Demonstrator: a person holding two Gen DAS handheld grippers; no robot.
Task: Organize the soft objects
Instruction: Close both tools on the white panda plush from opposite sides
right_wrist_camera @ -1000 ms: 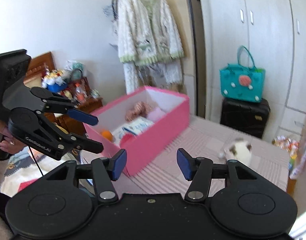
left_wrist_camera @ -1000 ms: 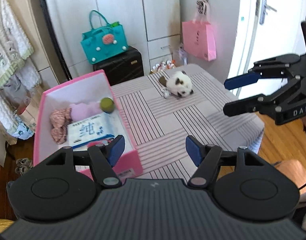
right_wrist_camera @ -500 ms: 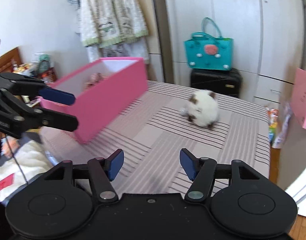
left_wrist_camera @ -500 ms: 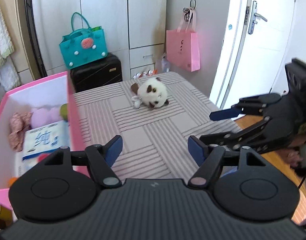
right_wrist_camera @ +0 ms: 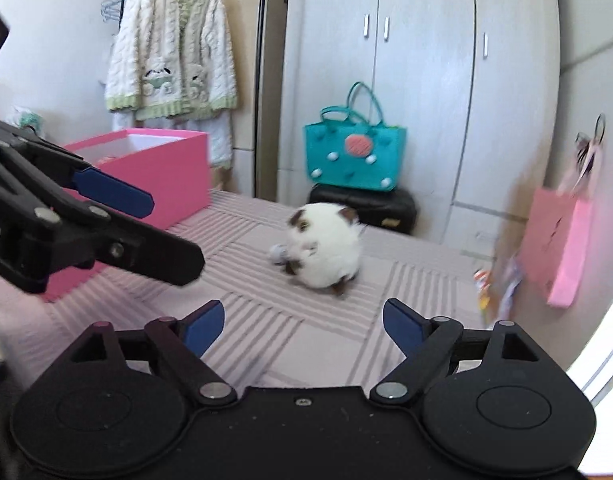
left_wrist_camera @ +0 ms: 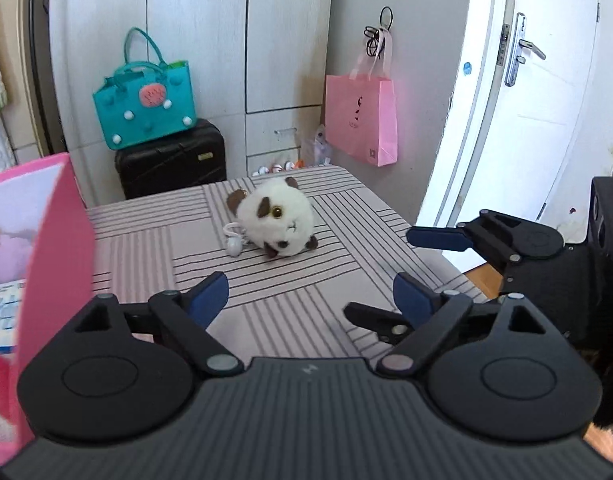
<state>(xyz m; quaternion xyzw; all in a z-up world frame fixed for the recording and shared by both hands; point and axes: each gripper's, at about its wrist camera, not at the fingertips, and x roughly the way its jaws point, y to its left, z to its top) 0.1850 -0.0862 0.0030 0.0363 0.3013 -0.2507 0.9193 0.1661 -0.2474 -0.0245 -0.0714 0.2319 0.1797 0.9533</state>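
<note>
White and brown plush toy lies loose on the bench; our left claw and right claw, jaws just spread wide and empty, approach it. Next, straddle it and squeeze gently.

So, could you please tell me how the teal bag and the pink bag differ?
The teal bag stands on a black suitcase; the pink bag hangs from a wall hook. The teal bag has a peach patch and white dots; the pink bag is nearly plain. Both have handles.

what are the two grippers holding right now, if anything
Nothing. The left gripper and right gripper have just been opening, nothing between their jaws; the round white-and-brown plush toy lies untouched on the striped table.
</note>
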